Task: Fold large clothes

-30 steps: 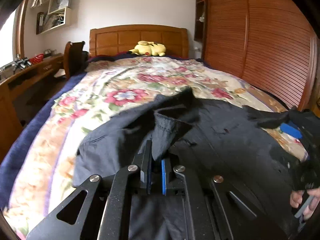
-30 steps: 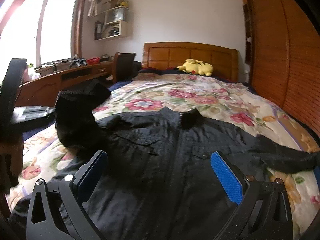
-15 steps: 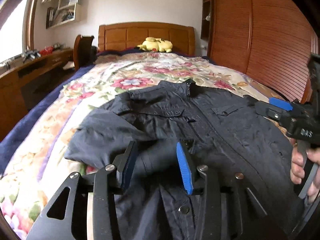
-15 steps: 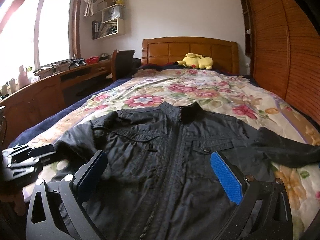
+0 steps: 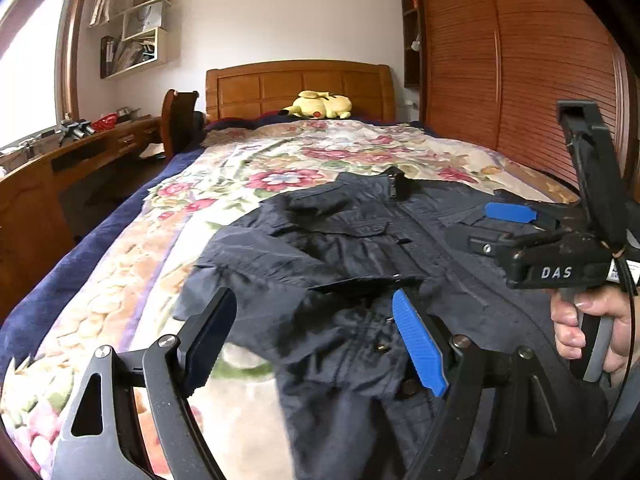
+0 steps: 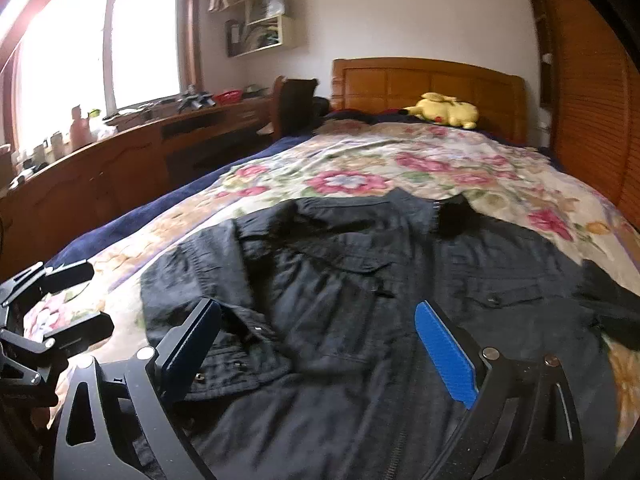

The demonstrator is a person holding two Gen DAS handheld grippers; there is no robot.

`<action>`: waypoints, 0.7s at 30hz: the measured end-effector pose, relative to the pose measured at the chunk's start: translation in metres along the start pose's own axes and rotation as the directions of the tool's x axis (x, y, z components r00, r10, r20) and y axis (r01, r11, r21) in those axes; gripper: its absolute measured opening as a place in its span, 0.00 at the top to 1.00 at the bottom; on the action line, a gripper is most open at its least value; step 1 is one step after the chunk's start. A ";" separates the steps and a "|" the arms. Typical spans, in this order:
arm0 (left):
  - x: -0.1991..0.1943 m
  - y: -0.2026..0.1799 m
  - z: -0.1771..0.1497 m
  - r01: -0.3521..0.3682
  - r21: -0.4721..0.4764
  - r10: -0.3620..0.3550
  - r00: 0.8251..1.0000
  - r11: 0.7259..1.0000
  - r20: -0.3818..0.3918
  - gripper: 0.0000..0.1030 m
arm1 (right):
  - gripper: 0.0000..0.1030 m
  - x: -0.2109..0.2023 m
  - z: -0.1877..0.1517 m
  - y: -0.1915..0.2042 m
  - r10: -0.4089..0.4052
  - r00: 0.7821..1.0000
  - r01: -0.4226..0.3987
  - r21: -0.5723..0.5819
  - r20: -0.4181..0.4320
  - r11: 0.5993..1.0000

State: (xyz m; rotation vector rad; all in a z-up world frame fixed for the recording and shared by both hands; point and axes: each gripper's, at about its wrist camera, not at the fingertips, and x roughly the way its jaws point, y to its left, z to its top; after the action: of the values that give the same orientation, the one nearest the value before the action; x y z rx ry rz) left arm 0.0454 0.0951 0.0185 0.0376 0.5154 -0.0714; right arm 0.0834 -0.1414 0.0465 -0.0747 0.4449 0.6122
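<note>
dark jacket (image 6: 360,320) lies front-up on the floral bedspread (image 6: 360,172), collar toward the headboard (image 6: 428,80), zip closed. left sleeve (image 5: 280,280) is already folded across the chest; right sleeve (image 6: 612,312) trails off toward the wardrobe side. fabric looks like a woven cotton or nylon shell: soft, limp, moderate weight, creases readily, not slippery, nothing fragile. cuffs, hem and shoulder seams are doubled, so probably the best pinch points; a single layer mid-panel would likely just tent up. left gripper (image 5: 316,340) jaws are opening, nothing clamped, the folded sleeve lying below and between them. right gripper (image 6: 320,344) is wide but closing slightly, nothing held, poised over the chest. obstacles: the bed is soft, so pressing down gives little resistance. plush toy (image 6: 444,110), desk (image 6: 120,160) and chair (image 6: 292,100) are well apart, not in the way. main risk: the grippers sit close and could crowd each other.
</note>
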 end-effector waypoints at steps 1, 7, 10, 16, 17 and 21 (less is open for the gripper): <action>0.000 0.003 -0.001 -0.006 -0.001 0.006 1.000 1.000 -0.002 0.21 | 0.07 0.004 0.000 0.003 0.010 1.000 -0.010 -0.008 -0.009 1.000; 0.002 0.016 -0.011 -0.033 0.000 0.033 0.999 0.999 -0.017 0.21 | 0.14 0.040 -0.011 0.010 0.050 0.991 -0.057 -0.054 -0.128 0.997; 0.002 0.022 -0.013 -0.027 -0.017 0.026 0.999 1.000 -0.018 0.21 | 0.19 0.058 -0.020 0.010 0.063 0.978 -0.079 -0.076 -0.200 0.994; 0.003 0.022 -0.013 -0.002 -0.040 0.001 1.000 0.999 -0.022 0.21 | 0.52 0.069 -0.022 0.003 0.100 0.964 -0.121 -0.076 -0.246 0.990; 0.002 0.021 -0.012 0.006 -0.042 -0.007 1.000 0.999 -0.023 0.21 | 0.60 0.070 -0.023 0.002 0.107 0.962 -0.130 -0.077 -0.253 0.989; 0.000 0.011 -0.012 0.008 -0.019 -0.008 1.000 1.000 -0.015 0.21 | 0.95 0.074 -0.023 0.003 0.123 0.960 -0.146 -0.073 -0.251 0.987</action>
State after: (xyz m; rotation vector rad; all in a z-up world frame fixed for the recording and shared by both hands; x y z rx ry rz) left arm 0.0402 0.1063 0.0078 0.0177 0.5308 -0.0740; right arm 0.1269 -0.1032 -0.0056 -0.2103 0.6663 0.7612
